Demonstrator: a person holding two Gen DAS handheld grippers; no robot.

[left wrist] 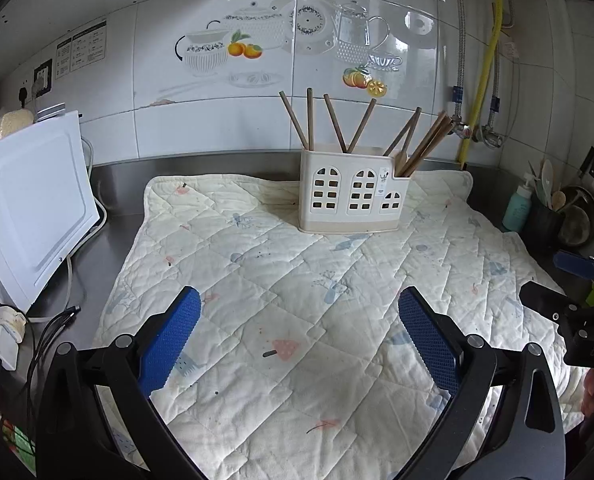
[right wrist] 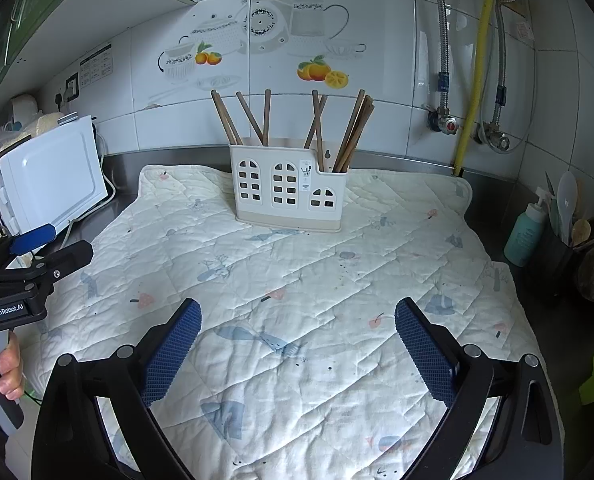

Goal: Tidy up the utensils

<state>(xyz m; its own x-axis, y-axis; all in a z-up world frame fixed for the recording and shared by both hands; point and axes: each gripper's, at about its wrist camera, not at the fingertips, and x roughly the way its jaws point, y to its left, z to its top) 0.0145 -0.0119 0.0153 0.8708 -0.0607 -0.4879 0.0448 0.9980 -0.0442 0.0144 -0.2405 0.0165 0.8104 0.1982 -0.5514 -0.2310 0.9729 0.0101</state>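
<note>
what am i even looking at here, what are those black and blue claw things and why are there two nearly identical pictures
Those claws are hand-held grippers, one in each of a person's hands, with no robot arm. Each carries a fisheye camera looking forward along its two fingers, hence two similar pictures. One picture is from the left gripper, the other from the right gripper. Both are open and hold nothing. Each camera also catches the other gripper at its picture's edge. Below them a quilted cloth covers a steel counter. On the cloth stands a cream utensil holder with wooden chopsticks sticking up. A white appliance sits to the left.
</note>
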